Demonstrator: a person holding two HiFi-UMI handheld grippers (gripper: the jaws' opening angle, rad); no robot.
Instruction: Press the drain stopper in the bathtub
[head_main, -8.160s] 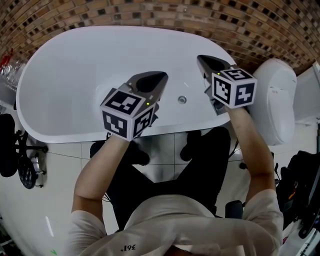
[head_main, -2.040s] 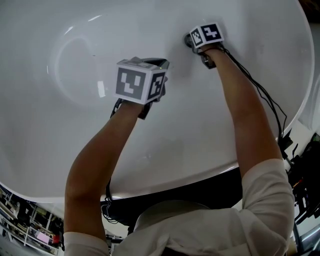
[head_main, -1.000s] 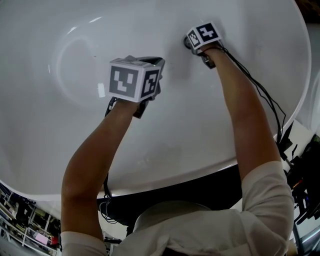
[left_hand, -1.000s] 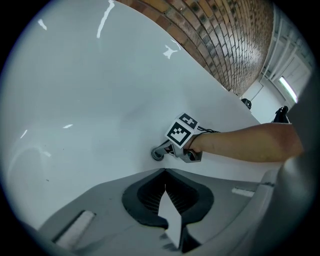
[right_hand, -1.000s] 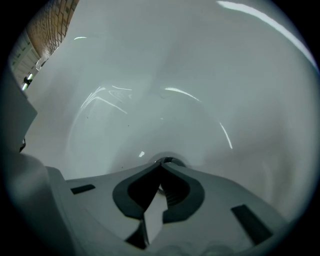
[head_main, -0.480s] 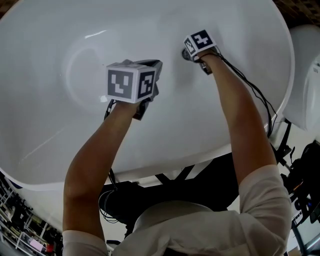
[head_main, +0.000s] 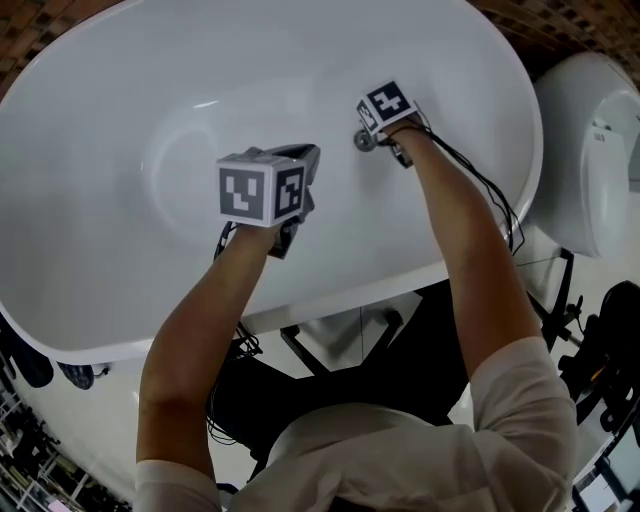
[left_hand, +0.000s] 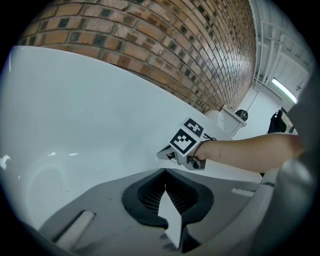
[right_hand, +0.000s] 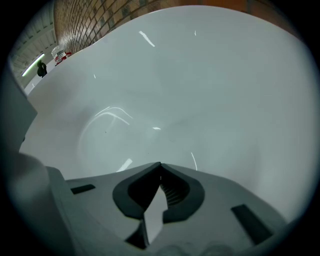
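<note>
Bathtub (head_main: 120, 120) enamel, white and oval, fills most of the head view, with a strip of brown mosaic wall (head_main: 25, 45) showing past its far left rim. Above the middle of the basin the left gripper (head_main: 306, 154) hangs clear of the tub floor, its marker cube toward the person and its dark nose pointing up and to the right. The left gripper view shows its jaws (left_hand: 164, 171) shut tip to tip with nothing between them. Beyond them that view shows the curved tub wall, the brick-patterned wall (left_hand: 150, 35) and the right gripper (left_hand: 164, 153) reaching down into the tub on a bare forearm (left_hand: 250, 150). Further right in the head view the right gripper (head_main: 366, 132) sits low against the tub floor. The drain stopper (head_main: 361, 141), a small round metal disc, lies at its tips just under the cube. Whether tips and stopper touch cannot be told. The right gripper view shows those jaws (right_hand: 160, 165) closed together on nothing, with smooth white tub surface (right_hand: 200, 75) beyond them. Black cables (head_main: 485, 185) trail along the right forearm over the tub's near rim. At the far right, just outside the tub, stands a white toilet (head_main: 585, 150).
</note>
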